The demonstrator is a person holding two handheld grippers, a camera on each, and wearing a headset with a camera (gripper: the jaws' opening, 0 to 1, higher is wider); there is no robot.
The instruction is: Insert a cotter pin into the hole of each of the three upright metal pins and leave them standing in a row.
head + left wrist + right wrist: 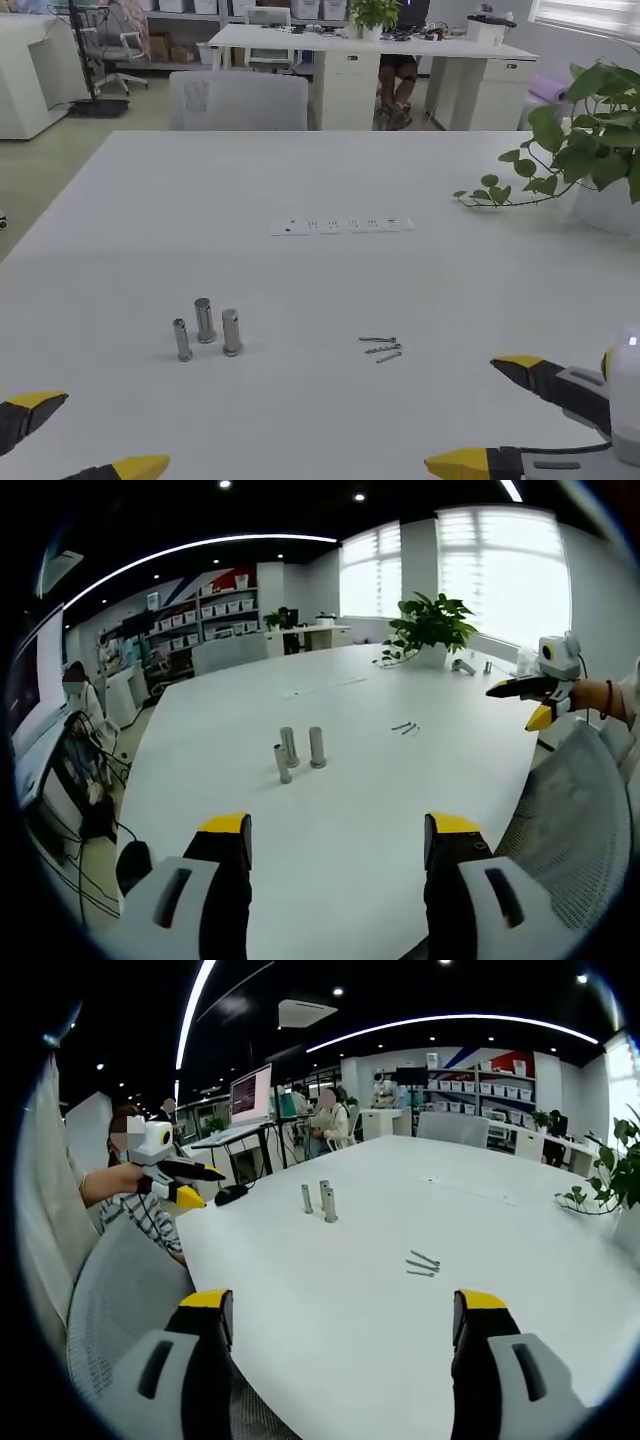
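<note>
Open office, big white table [320,170], mostly bare. A power strip [340,226] lies around mid-table and a plant [590,150] hangs over the right edge. Three metal pins [205,330] stand upright toward the near edge, left of centre. They're bunched in a loose triangle, close but apart, so not a row. Three cotter pins [380,348] lie flat toward the near edge, right of centre, just beside each other and well apart from the metal pins. The left gripper [90,435] hangs by the near edge on the left side, jaws spread wide with nothing between them. The right gripper [487,412] is by the near edge on the right side, also wide and empty. Nothing looks inserted, so I'd call this the very start; the likely first move is picking up a cotter pin.

Risks as I see them:
- The cotter pins are thin and flat on a smooth top, so a pinch from above could skid one away or snag two at once, since they lie so close.
- The metal pins look slender and top-heavy. A sideways push while threading could tip one unless the other gripper steadies it.
- The cluster is tight, so wide jaws closing on one pin could knock its neighbour.
- The holes are too small to make out here, so their heading is unknown. Approaching off-axis would jam the cotter pin against the wall and shove the metal pin over.
</note>
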